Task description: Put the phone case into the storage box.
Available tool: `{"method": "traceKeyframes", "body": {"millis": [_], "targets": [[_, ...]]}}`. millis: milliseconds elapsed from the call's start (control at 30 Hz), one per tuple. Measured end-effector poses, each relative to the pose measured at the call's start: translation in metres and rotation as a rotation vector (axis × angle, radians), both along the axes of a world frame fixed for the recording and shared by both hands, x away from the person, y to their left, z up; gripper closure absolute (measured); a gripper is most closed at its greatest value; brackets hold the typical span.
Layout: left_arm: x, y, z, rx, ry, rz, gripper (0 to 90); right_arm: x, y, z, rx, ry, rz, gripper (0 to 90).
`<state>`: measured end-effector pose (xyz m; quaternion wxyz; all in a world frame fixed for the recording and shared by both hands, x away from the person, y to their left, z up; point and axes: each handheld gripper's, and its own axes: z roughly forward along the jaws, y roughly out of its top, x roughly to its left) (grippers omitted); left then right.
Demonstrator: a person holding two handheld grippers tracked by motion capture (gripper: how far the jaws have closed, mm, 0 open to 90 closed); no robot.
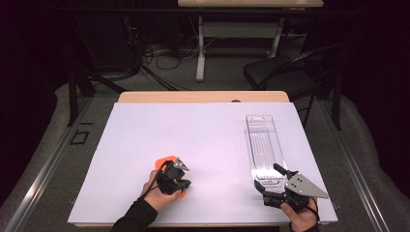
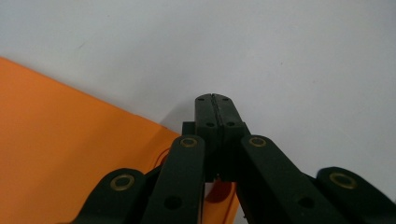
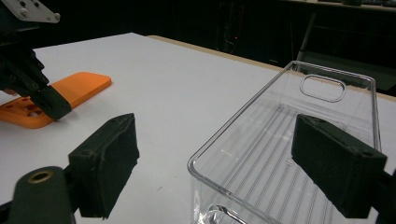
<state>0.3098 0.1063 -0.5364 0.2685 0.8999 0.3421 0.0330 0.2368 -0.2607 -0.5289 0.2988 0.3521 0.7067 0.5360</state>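
both left tongs (image 2: 215, 100) meet, pressed beside orange plate (image 2: 60, 154).

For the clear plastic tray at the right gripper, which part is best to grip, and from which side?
Probably the short near end wall of the clear tray, taken from the person's side. It lies flat and lengthwise away from the person, that thin upright rim faces the right gripper, and the open jaws already stand either side of its near corner. The tray's handle cut-out there may help.

A flat orange plate (image 1: 167, 161) with rounded corners is seen lower centre-left; a long clear tray (image 1: 263, 145) is laid upright at right.
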Motion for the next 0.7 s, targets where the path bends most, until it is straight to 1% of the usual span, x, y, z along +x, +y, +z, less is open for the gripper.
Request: {"method": "traceKeyframes", "body": {"millis": [133, 233, 333, 433, 467, 533, 600, 700], "targets": [[-0.002, 0.01, 0.002, -0.006, -0.002, 0.011, 90.0, 0.0, 0.0, 0.0, 0.001, -0.001, 0.0, 14.1], [-0.004, 0.016, 0.002, 0.0, 0.002, 0.009, 90.0, 0.0, 0.0, 0.0, -0.001, 0.001, 0.0, 14.1], [-0.007, 0.021, 0.003, 0.003, 0.002, 0.021, 90.0, 0.0, 0.0, 0.0, 0.001, -0.001, -0.001, 14.1], [-0.012, 0.023, 0.004, 0.038, -0.013, 0.018, 90.0, 0.0, 0.0, 0.0, 0.003, 0.001, -0.002, 14.1], [-0.012, 0.023, 0.004, 0.038, -0.013, 0.018, 90.0, 0.0, 0.0, 0.0, 0.003, 0.001, -0.002, 14.1], [-0.014, 0.025, 0.005, 0.061, -0.008, 0.014, 90.0, 0.0, 0.0, 0.0, 0.002, 0.0, 0.0, 14.1], [-0.014, 0.027, 0.006, 0.067, -0.004, 0.014, 90.0, 0.0, 0.0, 0.0, 0.004, -0.001, -0.002, 14.1], [-0.014, 0.032, 0.005, 0.065, 0.0, 0.02, 90.0, 0.0, 0.0, 0.0, 0.004, -0.001, -0.002, 14.1]]}}
